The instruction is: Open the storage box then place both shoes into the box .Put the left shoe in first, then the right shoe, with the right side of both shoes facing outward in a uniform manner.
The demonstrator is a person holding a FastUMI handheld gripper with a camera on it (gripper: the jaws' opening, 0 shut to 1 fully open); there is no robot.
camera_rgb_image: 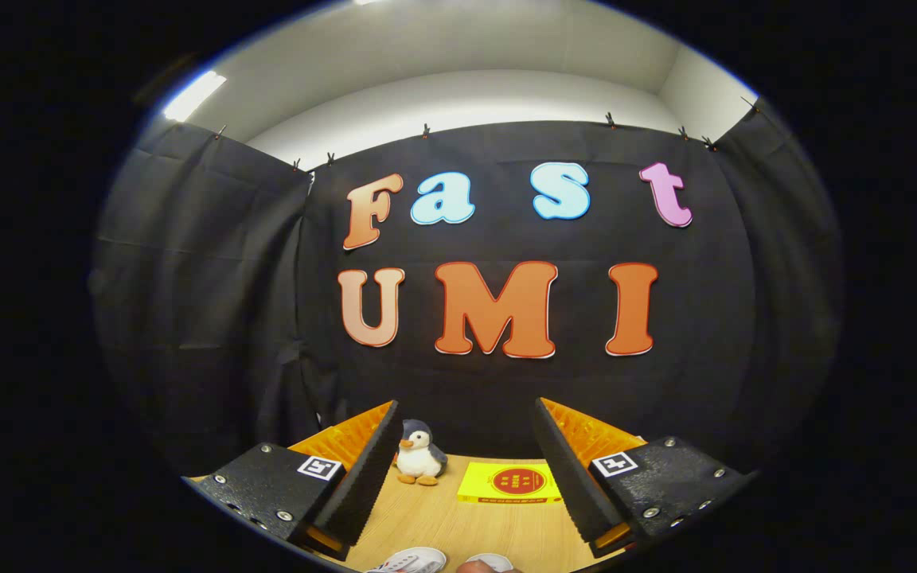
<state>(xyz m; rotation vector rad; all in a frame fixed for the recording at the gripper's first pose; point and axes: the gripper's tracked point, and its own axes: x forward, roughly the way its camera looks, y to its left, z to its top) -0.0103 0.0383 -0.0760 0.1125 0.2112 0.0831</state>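
From the gripper view, I judge that I'm at the very start: nothing is in my grasp and I'm looking level across the tabletop (427, 517) toward the booth's back wall, so the first step, opening the storage box, looks not yet begun. I cannot pick out anything I would confidently call the storage box here. The closest candidate is a flat yellow box (510, 483) with a red round mark, lying on the wood beyond my fingers and toward the right one, but whether that is the box meant I cannot tell.

The shoes (442, 562) are below and between my fingers, close under me: two pale toe caps just peek up, one nearer my left finger and one nearer the middle. Which is the left shoe I cannot tell from so little.

A small toy penguin (419, 463) stands upright at the far edge of the tabletop, just past my left finger's tip.

My gripper (466, 477) is spread wide, fingers well apart, touching and holding nothing. The next move, as I read it, calls for tilting down to find the box and its lid before going for any shoe.
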